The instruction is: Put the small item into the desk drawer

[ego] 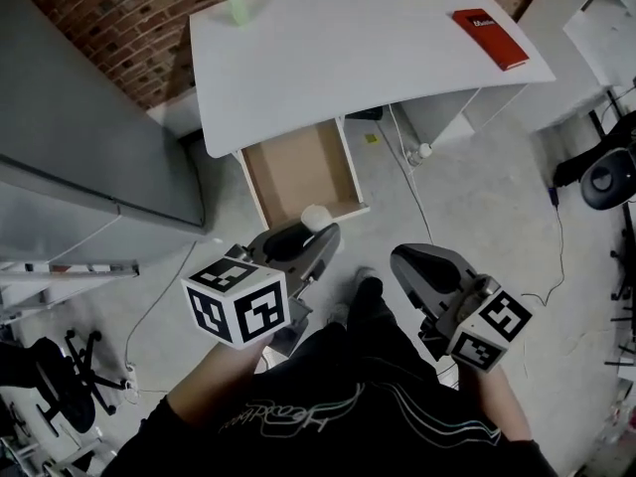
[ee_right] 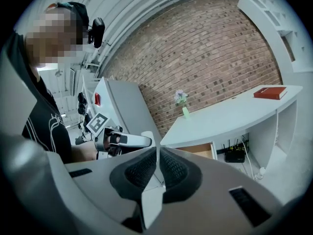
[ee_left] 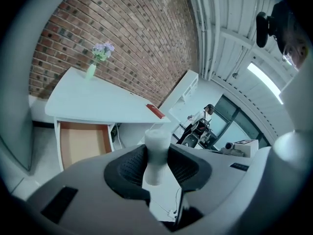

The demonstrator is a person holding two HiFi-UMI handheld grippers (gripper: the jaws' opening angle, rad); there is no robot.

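The small item (ego: 315, 217) is a pale, rounded white piece, and my left gripper (ego: 316, 237) is shut on it. It hangs just in front of the open desk drawer (ego: 260, 182), whose wooden bottom is bare. In the left gripper view the item (ee_left: 157, 151) stands upright between the dark pads, with the drawer (ee_left: 80, 142) lower left under the white desk (ee_left: 98, 104). My right gripper (ego: 400, 258) is shut with nothing in it, to the right of the left one. Its closed pads (ee_right: 146, 170) fill the right gripper view, where the left gripper (ee_right: 124, 140) shows beyond them.
On the desk (ego: 328, 48) lie a red book (ego: 490, 38) at the right and a green vase with flowers (ego: 238, 6) at the back left. A grey cabinet (ego: 89, 137) stands left of the drawer. Cables (ego: 412, 182) and office chairs (ego: 608, 177) are on the floor.
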